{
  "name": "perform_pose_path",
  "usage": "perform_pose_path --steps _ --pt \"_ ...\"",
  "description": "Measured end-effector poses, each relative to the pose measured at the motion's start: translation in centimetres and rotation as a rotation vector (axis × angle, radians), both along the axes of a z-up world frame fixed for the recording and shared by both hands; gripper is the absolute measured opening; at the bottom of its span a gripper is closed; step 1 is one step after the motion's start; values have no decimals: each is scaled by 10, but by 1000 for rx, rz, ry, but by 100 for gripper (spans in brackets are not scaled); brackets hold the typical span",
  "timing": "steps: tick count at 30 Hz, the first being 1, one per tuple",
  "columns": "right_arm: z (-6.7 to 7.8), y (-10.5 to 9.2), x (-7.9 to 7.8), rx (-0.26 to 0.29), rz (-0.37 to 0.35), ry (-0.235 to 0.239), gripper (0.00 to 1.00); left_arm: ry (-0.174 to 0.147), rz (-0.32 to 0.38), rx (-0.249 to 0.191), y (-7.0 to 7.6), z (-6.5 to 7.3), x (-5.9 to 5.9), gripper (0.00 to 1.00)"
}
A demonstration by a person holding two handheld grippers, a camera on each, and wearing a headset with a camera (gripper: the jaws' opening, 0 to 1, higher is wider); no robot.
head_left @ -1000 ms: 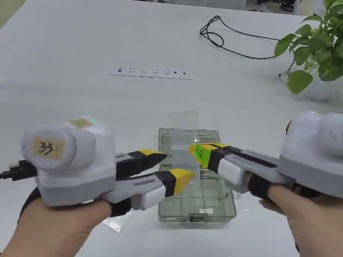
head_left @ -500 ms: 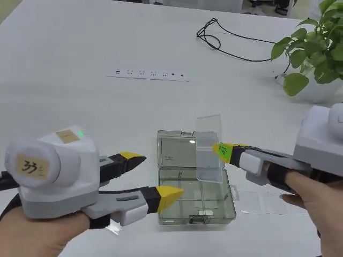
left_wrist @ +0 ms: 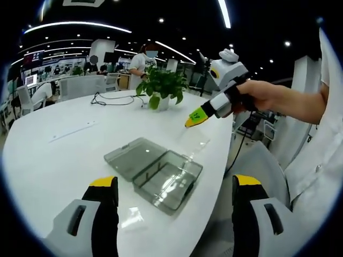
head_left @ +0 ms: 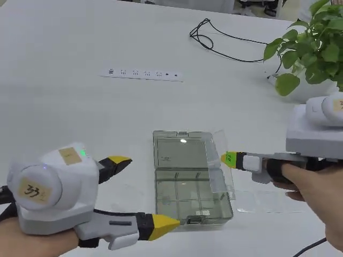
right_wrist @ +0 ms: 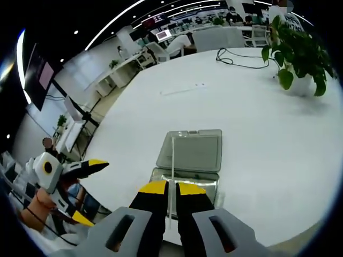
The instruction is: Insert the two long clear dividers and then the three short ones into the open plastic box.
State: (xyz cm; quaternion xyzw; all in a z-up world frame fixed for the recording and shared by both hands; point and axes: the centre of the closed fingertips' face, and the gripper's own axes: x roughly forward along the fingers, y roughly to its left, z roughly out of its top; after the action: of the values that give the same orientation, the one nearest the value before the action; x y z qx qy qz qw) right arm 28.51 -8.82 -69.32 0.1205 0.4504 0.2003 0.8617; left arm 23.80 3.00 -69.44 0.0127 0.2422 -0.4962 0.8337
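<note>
**Divider held at the box, not seated yet**

Step in hand, as I read it: placing one divider.
- The right gripper (head_left: 229, 158), at right of centre in the head view, has its jaws clamped on a thin clear plastic divider (head_left: 218, 174). In the right gripper view the sheet is edge-on between the closed tips.
- The divider hangs tilted at the right edge of the smoky-grey transparent plastic box (head_left: 182, 151). I can't tell if it touches the rim.
- The left gripper (head_left: 140, 193), lower left, has its jaws wide apart and holds nothing.

Next move: square the sheet to its slots, then press it straight down. Thin plastic will probably flex if it goes in skewed.

Containers:
- The box sits at lower centre with its lid flat open toward the top of the frame.
- Grid lines show in the tray, but I can't count seated dividers.
- A loose clear piece (left_wrist: 131, 217) lies on the white table (head_left: 64, 96) just beside the box.
</note>
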Motion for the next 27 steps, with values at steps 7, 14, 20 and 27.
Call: perform_pose_path --steps 7,14,20,27 --pt "-25 -3 -5 -17 -47 113 6 5 -16 2 6 -5 0 89" --pt "-43 -5 -10 -40 -62 185 6 12 -26 -8 8 -9 0 89" --pt "-55 -5 -12 -32 -88 225 6 23 -30 -14 10 -12 -1 89" --pt "-66 -8 -12 -44 -103 249 6 32 -34 -20 9 -15 -2 88"
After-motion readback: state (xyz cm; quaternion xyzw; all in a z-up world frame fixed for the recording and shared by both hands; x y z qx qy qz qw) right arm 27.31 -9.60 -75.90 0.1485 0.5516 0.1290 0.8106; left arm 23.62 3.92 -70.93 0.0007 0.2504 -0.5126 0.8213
